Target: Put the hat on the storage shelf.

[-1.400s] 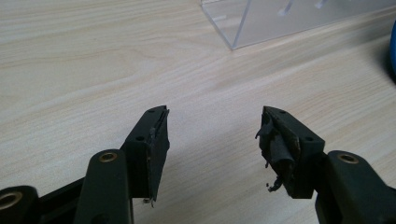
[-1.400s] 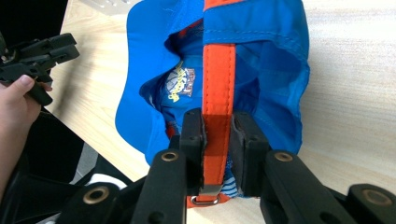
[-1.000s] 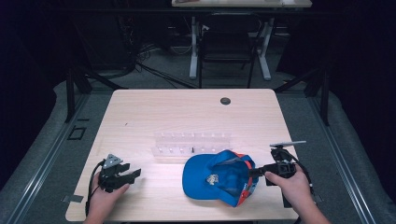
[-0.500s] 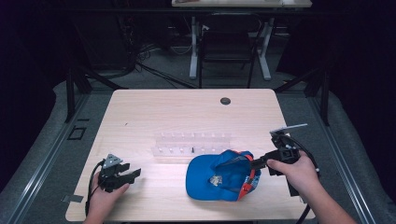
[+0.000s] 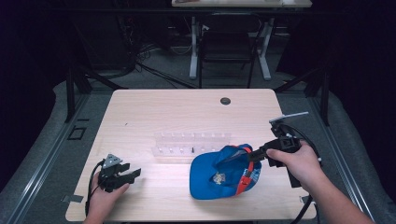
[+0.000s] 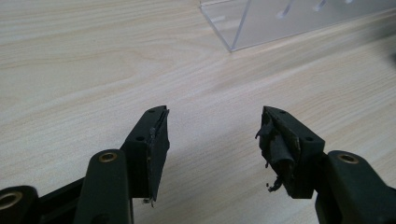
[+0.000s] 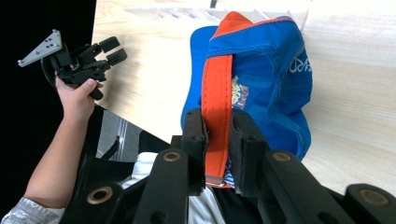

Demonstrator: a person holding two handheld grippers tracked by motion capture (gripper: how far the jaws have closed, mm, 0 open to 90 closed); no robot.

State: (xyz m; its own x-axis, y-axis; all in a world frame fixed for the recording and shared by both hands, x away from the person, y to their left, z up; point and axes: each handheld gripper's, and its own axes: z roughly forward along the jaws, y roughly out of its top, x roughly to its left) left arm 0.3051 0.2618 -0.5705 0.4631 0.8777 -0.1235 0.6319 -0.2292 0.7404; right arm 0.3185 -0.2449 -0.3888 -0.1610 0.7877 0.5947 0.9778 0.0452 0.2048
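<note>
1. The right tool is clamped on the orange strap at the back of the blue cap; in the right gripper view the strap runs straight between its two black jaws.
2. The cap hangs from that grip, its back raised and its brim end low over the bench, just in front of the clear rack and nearer the person.
3. The left tool rests on the bench well to the left of the cap, jaws apart, nothing between them.
4. Step in hand, as I judge it: lifting the cap by its strap.
5. The next move probably calls for a firm hold on the strap, since the cloth sags, and for the left tool to come across and steady the brim.
</note>
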